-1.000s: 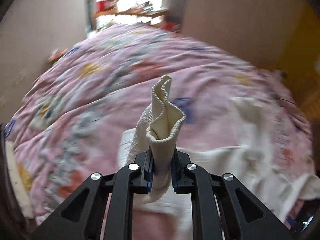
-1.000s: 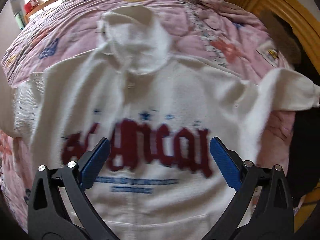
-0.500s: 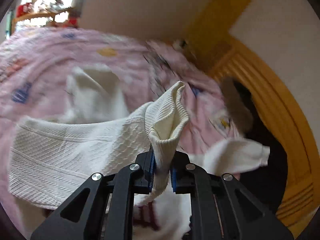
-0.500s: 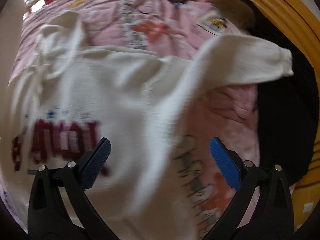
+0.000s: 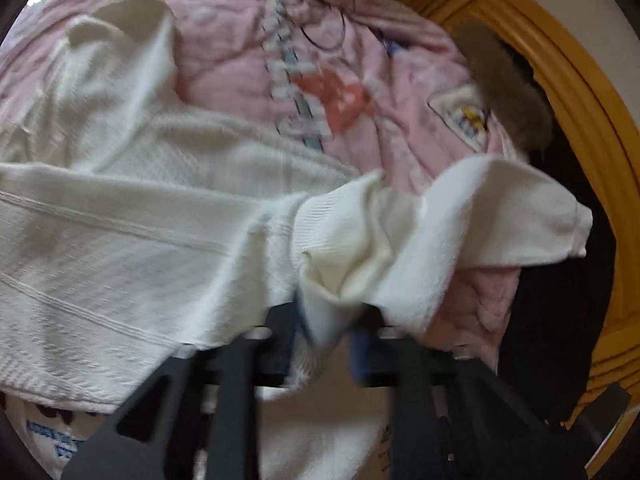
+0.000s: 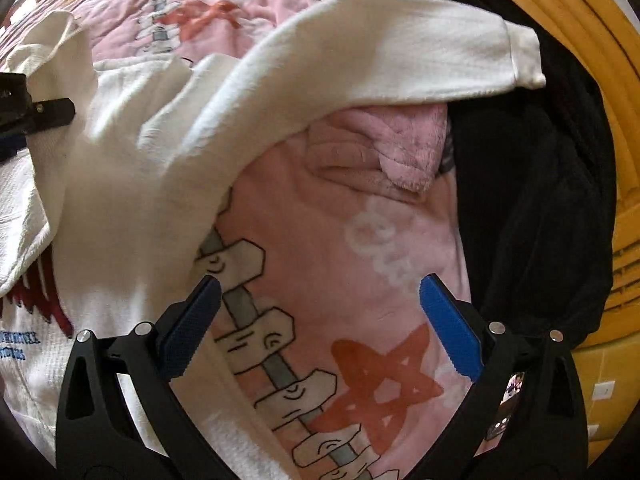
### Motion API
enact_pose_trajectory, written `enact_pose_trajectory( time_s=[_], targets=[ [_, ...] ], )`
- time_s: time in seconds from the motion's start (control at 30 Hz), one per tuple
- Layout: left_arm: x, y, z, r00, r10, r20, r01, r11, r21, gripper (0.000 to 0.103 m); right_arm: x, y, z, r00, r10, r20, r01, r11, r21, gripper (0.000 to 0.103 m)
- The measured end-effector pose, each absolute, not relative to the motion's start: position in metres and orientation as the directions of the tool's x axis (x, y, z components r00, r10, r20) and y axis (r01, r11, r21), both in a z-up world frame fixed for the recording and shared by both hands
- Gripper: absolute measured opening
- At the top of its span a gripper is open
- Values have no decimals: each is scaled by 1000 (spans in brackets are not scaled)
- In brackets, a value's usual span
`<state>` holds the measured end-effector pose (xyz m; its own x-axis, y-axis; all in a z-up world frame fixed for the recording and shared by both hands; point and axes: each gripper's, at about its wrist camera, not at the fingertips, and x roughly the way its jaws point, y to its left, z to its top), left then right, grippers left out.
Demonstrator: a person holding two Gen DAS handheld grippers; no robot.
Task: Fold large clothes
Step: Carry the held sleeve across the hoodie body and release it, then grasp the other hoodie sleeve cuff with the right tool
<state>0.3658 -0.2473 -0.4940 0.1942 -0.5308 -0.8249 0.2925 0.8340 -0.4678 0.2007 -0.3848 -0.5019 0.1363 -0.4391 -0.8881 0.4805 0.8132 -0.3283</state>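
A white sweater [image 5: 132, 240] lies spread on the pink quilt [image 6: 360, 248] of the bed, one sleeve [image 6: 380, 48] reaching toward the bed's right edge beside a black garment [image 6: 532, 200]. The left claw [image 5: 328, 324] has just been opening: its jaws stand partly apart with the ribbed cuff [image 5: 336, 248] of the other sleeve loose between them, folded across the sweater's body. The right claw [image 6: 320, 312] hangs wide open and empty over the quilt beside the sweater's side.
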Motion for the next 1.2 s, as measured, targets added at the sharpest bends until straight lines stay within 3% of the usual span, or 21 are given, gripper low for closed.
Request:
enact_pose_trajectory(
  time_s=[0.03, 0.13, 0.27, 0.43, 0.5, 0.63, 0.87, 1.03, 1.2],
  targets=[
    [366, -250, -501, 174, -547, -819, 295, 823, -486, 71, 201, -385, -504, 130, -445, -886, 477, 811, -337, 97],
    [365, -258, -507, 190, -509, -840, 334, 838, -432, 70, 199, -384, -504, 131, -450, -884, 473, 812, -343, 97],
    [367, -252, -510, 138, -534, -834, 310, 823, -476, 70, 196, -384, -499, 148, -445, -883, 477, 814, -330, 97],
    [370, -210, -463, 180, -580, -795, 326, 798, -508, 74, 204, -384, -469, 263, -385, -885, 504, 836, -214, 97],
    [375, -177, -438, 258, -541, -800, 320, 829, -458, 80, 216, -381, -455, 317, -373, -872, 489, 852, -187, 97],
    [398, -119, -420, 396, -350, -849, 239, 932, -273, 83, 242, -400, -426, 393, -351, -850, 535, 839, -99, 97],
    [439, -56, -449, 371, -134, -919, 39, 991, -129, 83, 242, -524, -375, 428, -384, -818, 715, 697, 47, 97],
    [436, -69, -474, 307, -88, -948, 53, 996, -75, 83, 209, -613, -347, 467, -437, -769, 795, 588, 149, 97],
    [416, -113, -491, 236, -124, -964, 101, 990, -102, 83, 186, -673, -348, 461, -399, -793, 814, 546, 199, 97]
  ],
)
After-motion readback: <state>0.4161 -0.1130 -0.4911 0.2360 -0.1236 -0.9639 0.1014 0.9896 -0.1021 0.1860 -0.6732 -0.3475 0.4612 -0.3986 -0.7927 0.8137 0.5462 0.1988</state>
